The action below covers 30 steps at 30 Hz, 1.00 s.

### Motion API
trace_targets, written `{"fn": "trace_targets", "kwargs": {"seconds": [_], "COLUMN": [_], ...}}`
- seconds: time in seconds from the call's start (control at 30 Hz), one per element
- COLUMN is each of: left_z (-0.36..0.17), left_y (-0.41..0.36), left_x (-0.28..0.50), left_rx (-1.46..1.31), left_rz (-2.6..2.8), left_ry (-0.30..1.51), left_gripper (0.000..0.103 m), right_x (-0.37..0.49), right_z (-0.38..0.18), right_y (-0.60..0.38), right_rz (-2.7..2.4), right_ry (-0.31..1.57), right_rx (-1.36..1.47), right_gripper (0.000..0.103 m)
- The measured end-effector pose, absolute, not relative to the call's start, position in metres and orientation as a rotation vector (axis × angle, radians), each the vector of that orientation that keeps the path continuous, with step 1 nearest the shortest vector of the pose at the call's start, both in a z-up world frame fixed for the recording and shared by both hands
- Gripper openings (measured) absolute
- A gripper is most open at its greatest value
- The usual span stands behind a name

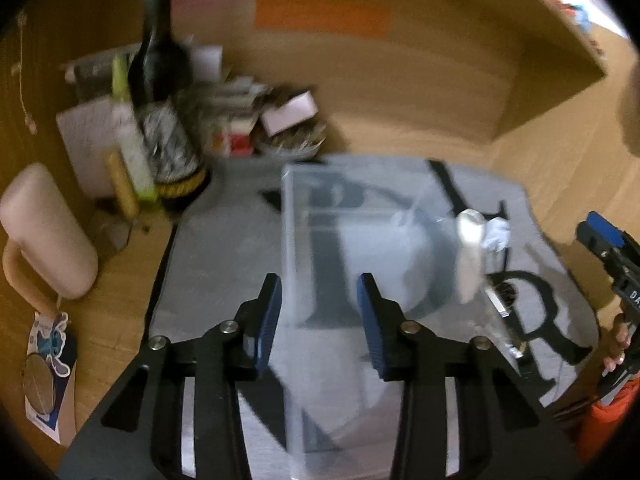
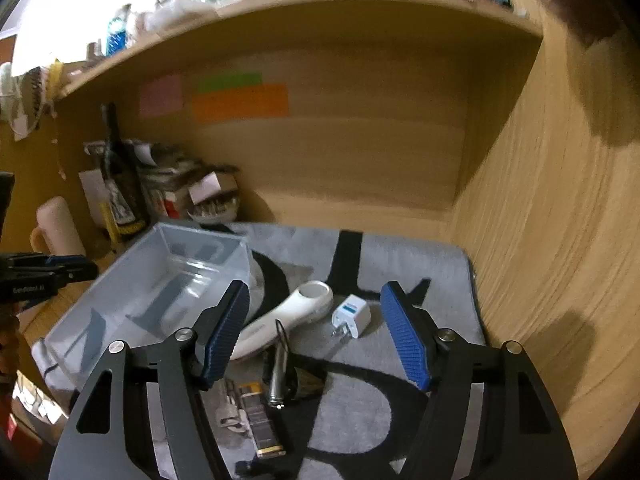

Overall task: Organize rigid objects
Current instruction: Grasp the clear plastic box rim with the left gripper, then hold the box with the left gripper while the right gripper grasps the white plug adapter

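Note:
A clear plastic bin stands empty on a grey mat; in the left wrist view the bin lies straight ahead. My left gripper is open and empty above the bin's near wall. My right gripper is open and empty above a white handheld device, a white plug adapter, a metal pen-like tool and a lighter. The white device also shows right of the bin.
A dark bottle, papers, small boxes and a bowl crowd the back left corner. A pink mug stands at left. Wooden desk walls close the back and right. The right gripper shows at the edge.

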<state>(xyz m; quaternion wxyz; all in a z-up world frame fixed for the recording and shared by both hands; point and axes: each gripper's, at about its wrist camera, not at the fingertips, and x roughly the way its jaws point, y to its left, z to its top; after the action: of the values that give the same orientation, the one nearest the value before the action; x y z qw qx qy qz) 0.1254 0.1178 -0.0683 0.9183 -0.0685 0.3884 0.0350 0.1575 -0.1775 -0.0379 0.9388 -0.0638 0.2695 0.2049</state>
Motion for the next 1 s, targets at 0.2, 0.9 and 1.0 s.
{"fn": "trace_targets", "kwargs": {"seconds": [0.2,0.9,1.0], "left_z": [-0.089,-0.114,-0.114], "left_y": [0.129,0.127,0.127], "left_x": [0.135,0.135,0.134], "left_rx": [-0.108,-0.119,-0.117], "left_rz": [0.097,0.019,0.02], "left_ry": [0.897,0.978,0.968], "left_gripper": [0.031,0.007,0.007], "right_x": [0.189,0.286,0.293], "right_z": [-0.061,-0.133,-0.138], "right_y": [-0.18,-0.175,-0.171], "right_rz": [0.402,0.321,0.33], "right_ry": [0.662,0.905,0.92], "right_rx": [-0.131,-0.151,-0.146], "right_gripper": [0.055,0.051,0.044]}}
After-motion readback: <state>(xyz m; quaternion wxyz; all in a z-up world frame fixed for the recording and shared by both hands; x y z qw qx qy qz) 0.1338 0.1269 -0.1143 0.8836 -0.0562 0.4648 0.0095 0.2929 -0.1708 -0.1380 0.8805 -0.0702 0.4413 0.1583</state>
